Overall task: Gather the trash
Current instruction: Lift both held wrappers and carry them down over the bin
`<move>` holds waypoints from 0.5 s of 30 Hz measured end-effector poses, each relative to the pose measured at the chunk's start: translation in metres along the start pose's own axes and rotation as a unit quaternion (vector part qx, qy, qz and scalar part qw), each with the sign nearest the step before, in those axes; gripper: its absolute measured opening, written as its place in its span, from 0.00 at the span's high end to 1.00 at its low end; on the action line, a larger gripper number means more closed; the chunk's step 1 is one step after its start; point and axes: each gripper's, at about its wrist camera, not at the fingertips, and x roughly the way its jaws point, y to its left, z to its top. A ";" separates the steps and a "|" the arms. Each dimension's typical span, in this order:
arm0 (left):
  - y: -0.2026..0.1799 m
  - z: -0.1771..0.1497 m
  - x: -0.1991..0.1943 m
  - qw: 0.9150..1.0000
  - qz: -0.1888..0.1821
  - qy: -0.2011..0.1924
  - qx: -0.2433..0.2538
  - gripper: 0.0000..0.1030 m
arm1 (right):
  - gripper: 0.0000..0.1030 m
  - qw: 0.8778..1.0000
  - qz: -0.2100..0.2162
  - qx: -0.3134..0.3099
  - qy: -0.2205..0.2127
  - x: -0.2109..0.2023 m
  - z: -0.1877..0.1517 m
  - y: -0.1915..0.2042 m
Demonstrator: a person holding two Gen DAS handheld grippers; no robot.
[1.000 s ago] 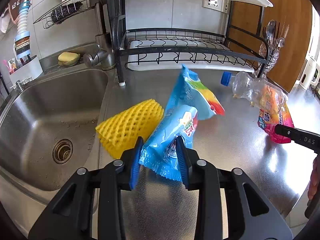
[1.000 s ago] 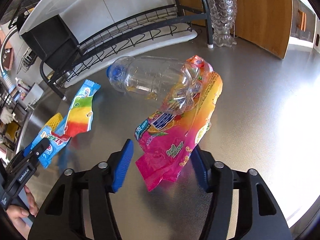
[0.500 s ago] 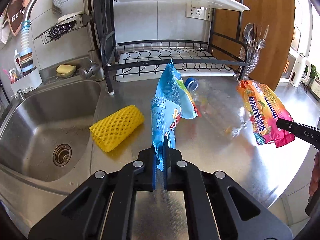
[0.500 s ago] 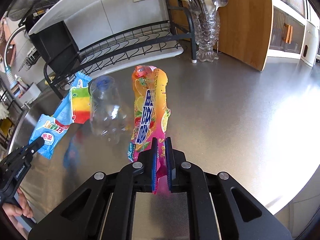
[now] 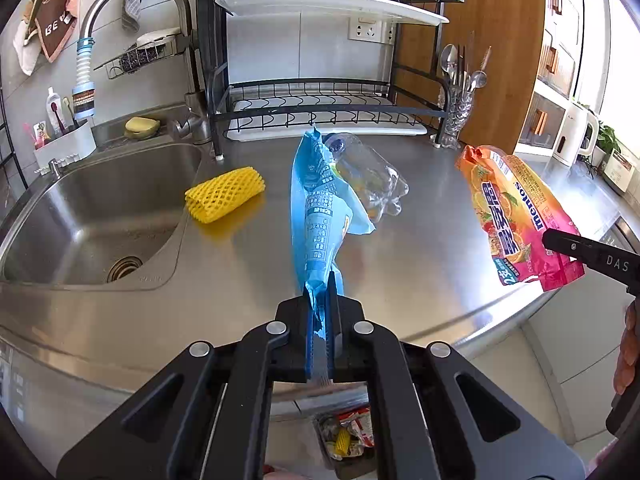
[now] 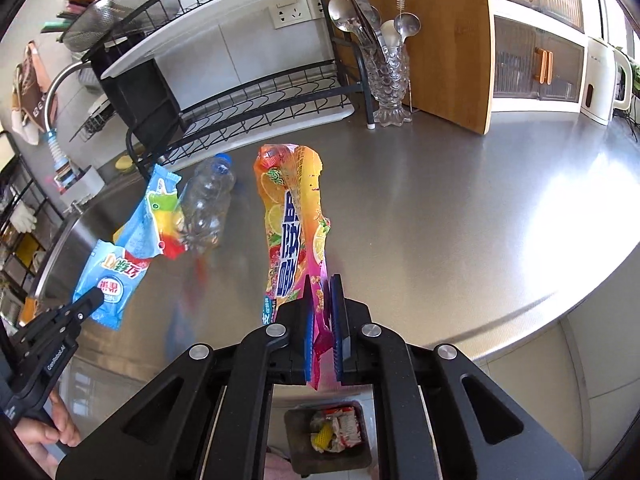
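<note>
My left gripper [image 5: 320, 300] is shut on a blue ice-cream wrapper [image 5: 316, 216], held above the steel counter's front edge; the wrapper also shows in the right wrist view [image 6: 120, 268]. My right gripper [image 6: 322, 300] is shut on an orange-pink Mentos bag [image 6: 292, 220], which also shows in the left wrist view [image 5: 516, 216]. An empty clear bottle [image 5: 368, 176] and a yellow foam net [image 5: 224, 194] lie on the counter. A trash bin [image 6: 332, 436] holding wrappers stands on the floor below the counter edge, under both grippers.
A sink [image 5: 92, 216] with a tap is at the left. A black dish rack [image 5: 320, 112] stands at the back, with a glass cutlery holder [image 6: 390, 76] beside it. A white kettle [image 6: 604, 80] stands far right.
Both grippers have closed on their wrappers, lifted them off the counter and drawn back past its front edge, so the bin below has come into view.
</note>
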 end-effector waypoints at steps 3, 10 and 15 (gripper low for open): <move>-0.008 -0.019 -0.020 1.000 -0.005 -0.004 0.002 0.97 | 0.92 1.000 0.011 -0.005 -0.001 -0.015 -0.017 0.005; -0.027 -0.069 -0.059 1.000 -0.005 -0.004 0.005 0.97 | 0.92 0.999 0.030 -0.021 -0.002 -0.047 -0.064 0.012; -0.035 -0.110 -0.068 1.000 -0.013 0.015 -0.011 0.97 | 0.92 0.999 0.032 -0.027 0.012 -0.056 -0.101 0.013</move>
